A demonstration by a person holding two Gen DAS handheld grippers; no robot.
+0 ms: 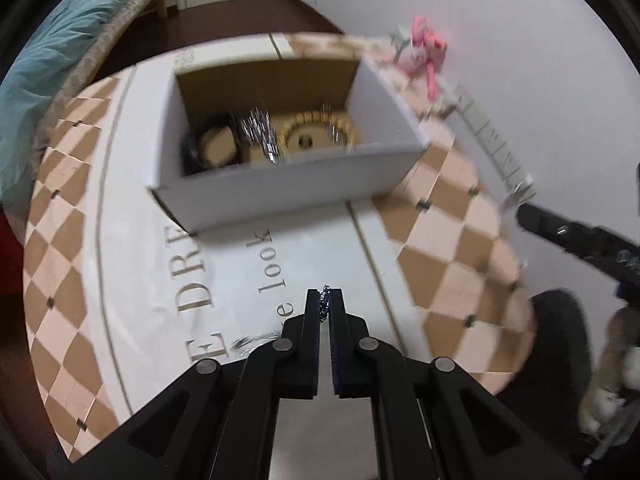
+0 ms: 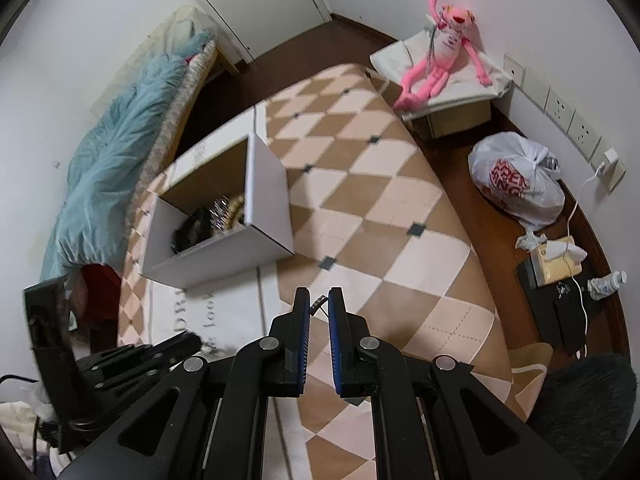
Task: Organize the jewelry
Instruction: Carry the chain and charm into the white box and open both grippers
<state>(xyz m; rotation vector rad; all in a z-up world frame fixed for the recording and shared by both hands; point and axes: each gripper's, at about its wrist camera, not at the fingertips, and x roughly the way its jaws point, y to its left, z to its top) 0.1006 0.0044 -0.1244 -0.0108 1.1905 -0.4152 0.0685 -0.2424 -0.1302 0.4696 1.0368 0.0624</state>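
Underneath, checkered rug (image 2: pixel 360 208), wooden floor (image 2: pixel 472 184)

From my left wrist camera, the left gripper (image 1: pixel 325 300) is pinched on a silver chain (image 1: pixel 325 305), its links showing between the fingertips. At twelve o'clock sits the white cardboard box (image 1: pixel 288 196) on the checkered mat (image 1: pixel 452 248), holding a black bracelet (image 1: pixel 192 152), silvery pieces (image 1: pixel 260 132) and a gold beaded bracelet (image 1: pixel 316 132). The right gripper (image 1: pixel 532 216) enters at three o'clock; I can't tell its jaws.
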